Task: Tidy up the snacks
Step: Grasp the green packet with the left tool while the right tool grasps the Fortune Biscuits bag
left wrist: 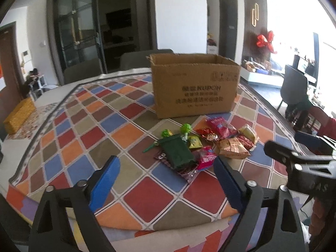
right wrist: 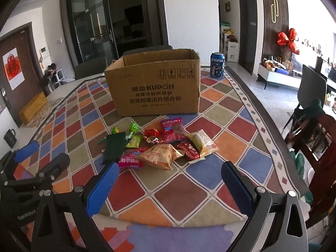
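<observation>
Two grippers hover over a heap of snacks on a checkered tablecloth.
Left gripper (left wrist: 166, 168) and right gripper (right wrist: 170, 176) both gape wide, holding nothing; the snack pile (right wrist: 163, 145) lies just ahead of their fingertips, with the open cardboard box (right wrist: 153, 84) standing behind it.

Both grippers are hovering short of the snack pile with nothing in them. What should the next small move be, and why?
Probably ease the left gripper forward and down over the dark green packet, the snack nearest it. Its jaws stand open and empty, the snacks lie loose on the tablecloth, and the open cardboard box waits just behind the pile.
</observation>
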The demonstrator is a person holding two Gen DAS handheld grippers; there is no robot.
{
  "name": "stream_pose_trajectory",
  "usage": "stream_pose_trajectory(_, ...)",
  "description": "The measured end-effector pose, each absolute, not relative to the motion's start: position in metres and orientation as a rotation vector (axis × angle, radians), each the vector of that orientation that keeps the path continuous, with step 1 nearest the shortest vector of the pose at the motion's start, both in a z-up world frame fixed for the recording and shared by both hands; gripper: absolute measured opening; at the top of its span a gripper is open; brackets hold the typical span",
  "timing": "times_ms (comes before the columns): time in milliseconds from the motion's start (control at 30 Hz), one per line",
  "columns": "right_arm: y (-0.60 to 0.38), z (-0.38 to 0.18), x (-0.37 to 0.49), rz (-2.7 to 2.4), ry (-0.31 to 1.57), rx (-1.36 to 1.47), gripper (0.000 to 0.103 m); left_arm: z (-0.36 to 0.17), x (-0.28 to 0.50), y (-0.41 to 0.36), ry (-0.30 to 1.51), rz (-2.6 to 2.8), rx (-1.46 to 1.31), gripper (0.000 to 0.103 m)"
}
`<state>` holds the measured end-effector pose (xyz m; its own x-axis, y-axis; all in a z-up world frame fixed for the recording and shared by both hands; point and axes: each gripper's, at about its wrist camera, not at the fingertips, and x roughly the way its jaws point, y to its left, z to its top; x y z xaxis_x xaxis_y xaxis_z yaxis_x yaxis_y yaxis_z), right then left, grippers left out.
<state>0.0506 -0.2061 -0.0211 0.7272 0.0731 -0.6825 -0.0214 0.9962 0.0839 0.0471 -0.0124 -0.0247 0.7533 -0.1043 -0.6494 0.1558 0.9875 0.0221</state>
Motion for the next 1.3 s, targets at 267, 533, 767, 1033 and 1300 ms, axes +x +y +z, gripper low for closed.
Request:
stream_pose_trajectory(267,-0.2,-0.034,0.077,0.075,0.795,0.079,0.091,-0.043,0.073,-0.014,0.75,-0.179,0.08,0.075)
stream_pose_trajectory(533,-0.193,-0.045,0.103,0.088,0.829,0.086,0.084,-0.057,0.102,-0.016,0.802,-0.184,0.048,0.07)
stream_pose_trajectory(767,-0.194,-0.061,0.126,0.083,0.881,0.119,0.081,-0.079,0.128,-0.019,0.842,-0.203,0.029,0.069)
stream_pose_trajectory(1033,-0.192,-0.077,0.14,0.1,0.941,0.152,0.079,-0.099,0.148,-0.033,0.897,-0.222,0.042,0.069)
stream_pose_trajectory(1300,-0.194,-0.09,0.149,0.098,0.996,0.18,0.073,-0.114,0.159,-0.034,0.947,-0.201,0.052,0.062)
